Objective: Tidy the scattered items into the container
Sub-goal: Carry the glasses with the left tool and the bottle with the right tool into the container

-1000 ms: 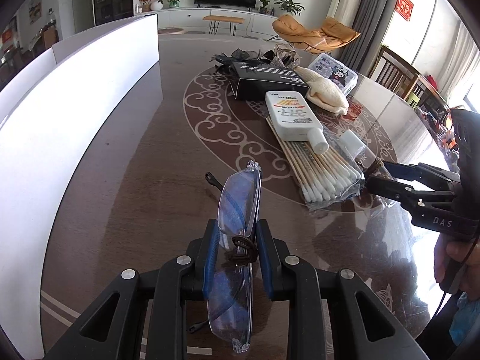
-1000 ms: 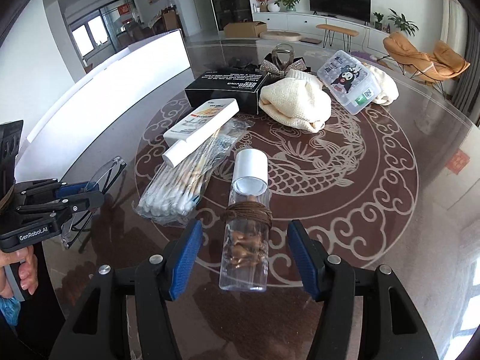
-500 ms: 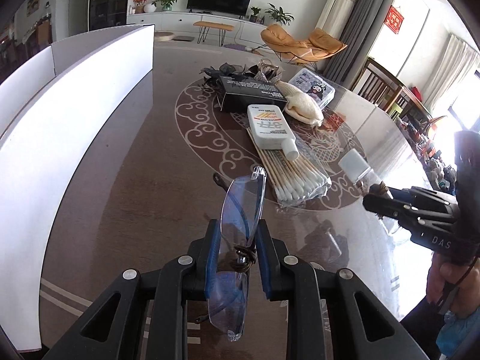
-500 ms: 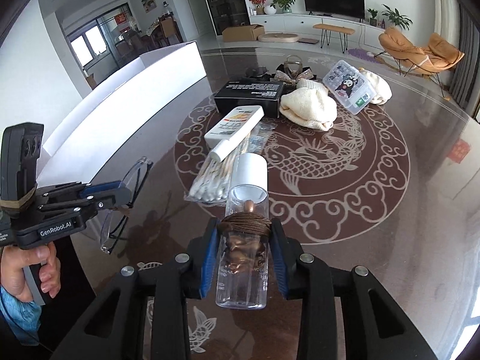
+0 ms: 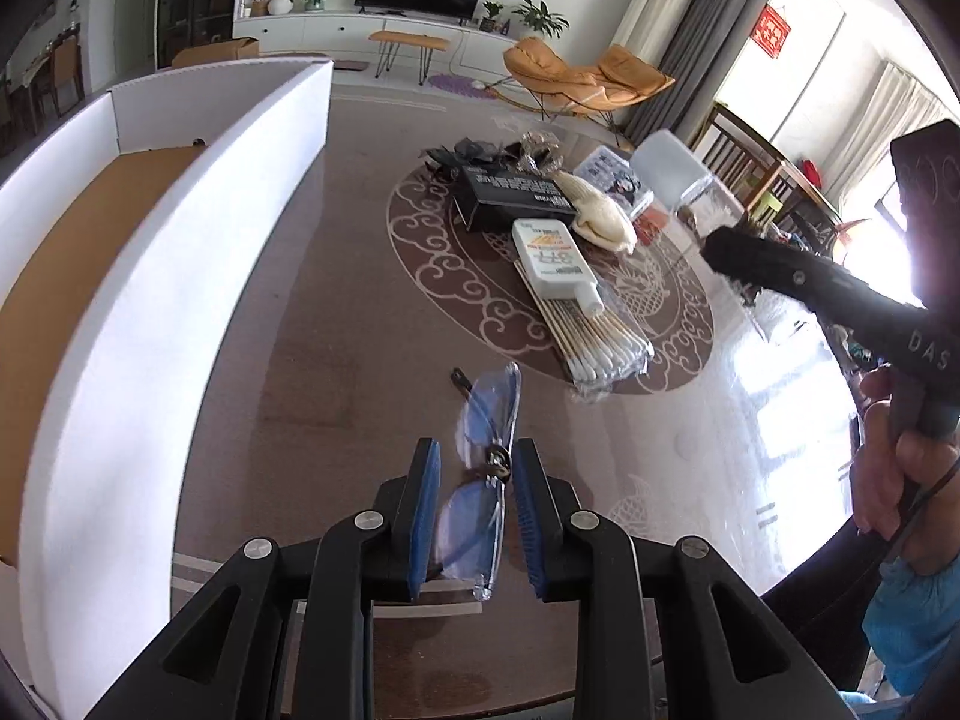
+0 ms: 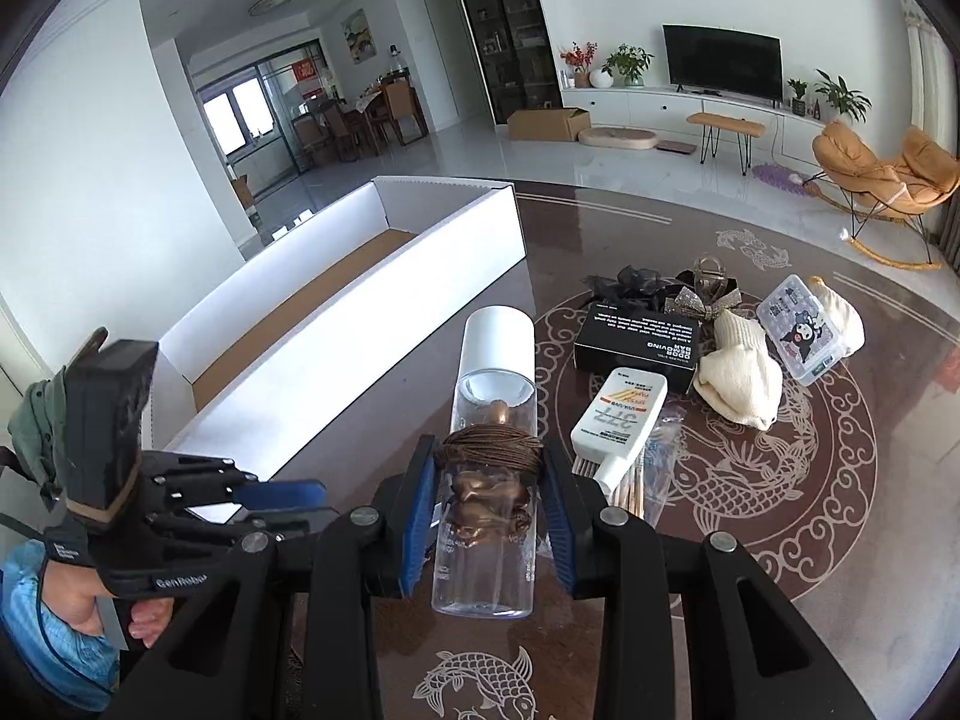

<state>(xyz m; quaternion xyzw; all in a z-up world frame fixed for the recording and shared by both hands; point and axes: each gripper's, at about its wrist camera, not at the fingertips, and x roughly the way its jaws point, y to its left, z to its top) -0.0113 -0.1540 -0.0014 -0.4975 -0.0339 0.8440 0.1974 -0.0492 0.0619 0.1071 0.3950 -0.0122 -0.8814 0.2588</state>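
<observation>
My left gripper (image 5: 474, 516) is shut on clear blue-tinted glasses (image 5: 480, 450) and holds them above the table. My right gripper (image 6: 487, 510) is shut on a clear bottle (image 6: 489, 480) with a white cap and brown twine round its middle, lifted off the table. The long white container (image 5: 168, 324) with a brown cardboard floor lies to the left; it also shows in the right wrist view (image 6: 336, 336). The right gripper (image 5: 738, 264) with the bottle (image 5: 672, 171) shows blurred at the right of the left wrist view. The left gripper (image 6: 300, 495) shows at the lower left of the right wrist view.
On the round patterned table (image 6: 780, 540) lie a white tube (image 6: 618, 420), a bag of cotton swabs (image 5: 594, 336), a black box (image 6: 639, 342), a cream cloth (image 6: 741, 375), a small plastic case (image 6: 801, 330) and dark hair bows (image 6: 636, 285).
Both grippers have risen and drawn back from the table. The right gripper closed on the bottle and lifted it. The container's open inside has come into view.
</observation>
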